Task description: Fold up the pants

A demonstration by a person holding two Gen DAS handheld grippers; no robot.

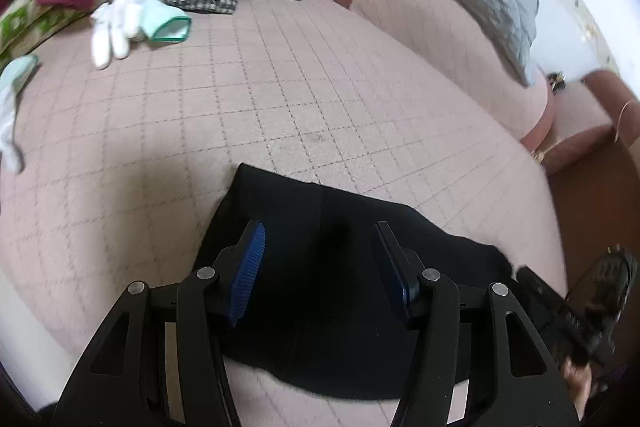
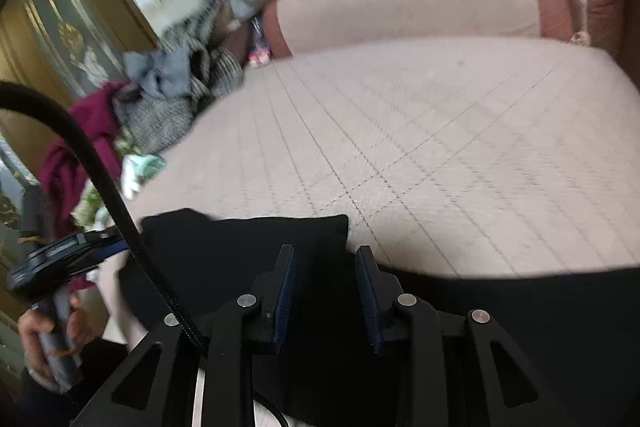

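Left wrist view: black pants (image 1: 344, 291) are seen lying on a pink quilted bed (image 1: 280, 87), at its near edge, already gathered into a compact dark slab. The left gripper (image 1: 320, 247) is held directly above them, its blue-padded fingers (image 1: 250, 263) spread apart with nothing between them; whether the pads touch the cloth cannot be told. The slab's long axis appears to run left to right across the gripper, with a squared corner at the far left. At the right edge, the other hand-held tool (image 1: 560, 311) is glimpsed close by.

Right wrist view: the right gripper (image 2: 325, 255) is likewise parted and empty, poised over the pants (image 2: 240, 255), whose far edge lies just beyond the fingertips and whose cloth extends well to the right. The left hand (image 2: 48, 339) is seen gripping its handle at the near left. Both grippers seem about equally near the cloth. Heaped clothes (image 2: 160, 99) and a white glove (image 1: 116, 23) lie at the far left, well apart.
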